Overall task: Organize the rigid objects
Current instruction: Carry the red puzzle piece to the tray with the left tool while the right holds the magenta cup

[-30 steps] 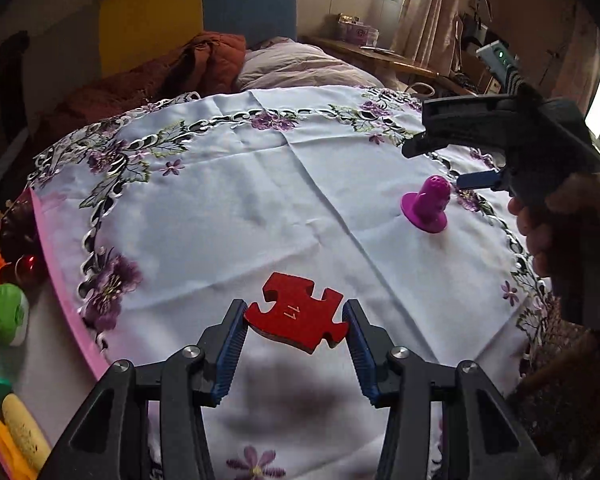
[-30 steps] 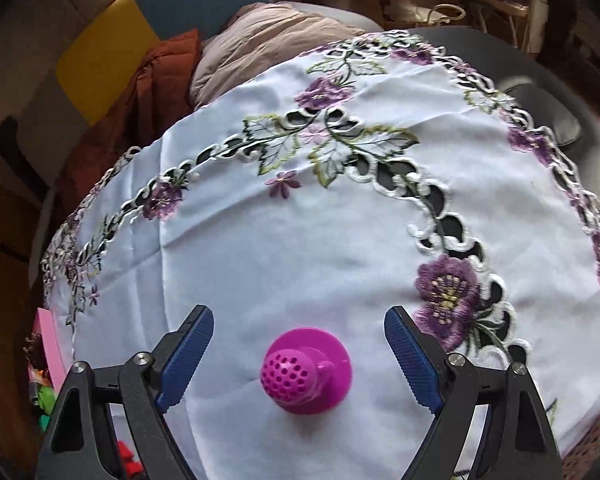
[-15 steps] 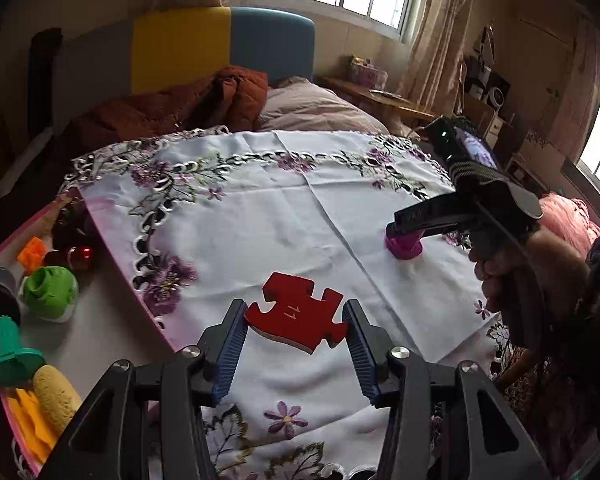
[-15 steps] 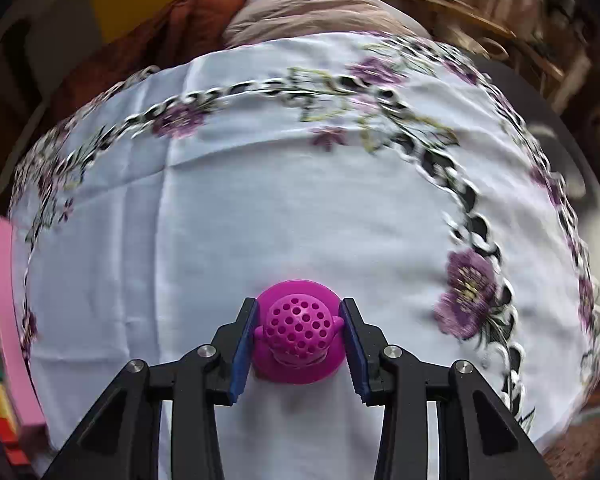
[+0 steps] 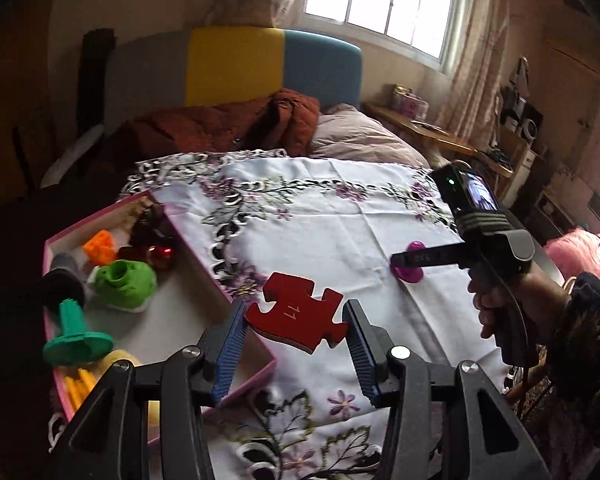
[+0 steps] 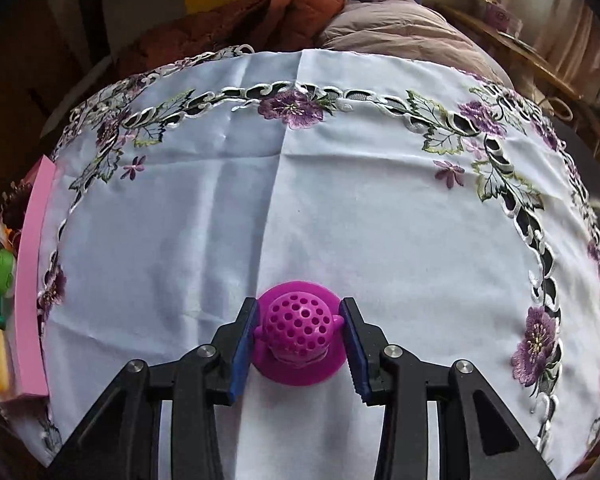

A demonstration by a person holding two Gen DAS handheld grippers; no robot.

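**Both tongs loaded: red puzzle piece left, magenta perforated piece right**

Left tongs (image 5: pixel 296 344) clamped on red puzzle piece (image 5: pixel 300 318). Piece lies flat and roughly level, long axis running pad to pad, knobbed edge pointing away from the camera. Top face red, marked "11", edge shows a paler layer. It hangs above the near right corner of the pink box (image 5: pixel 236 386), at the table's left edge.

Right tongs (image 6: pixel 298 346) clamped on magenta piece (image 6: pixel 298 330): round dome with many holes on a wide disc base, axis upright, dome facing the camera. It sits over the white embroidered tablecloth (image 6: pixel 340 208), toward the near edge; whether the base touches the cloth, cannot tell.
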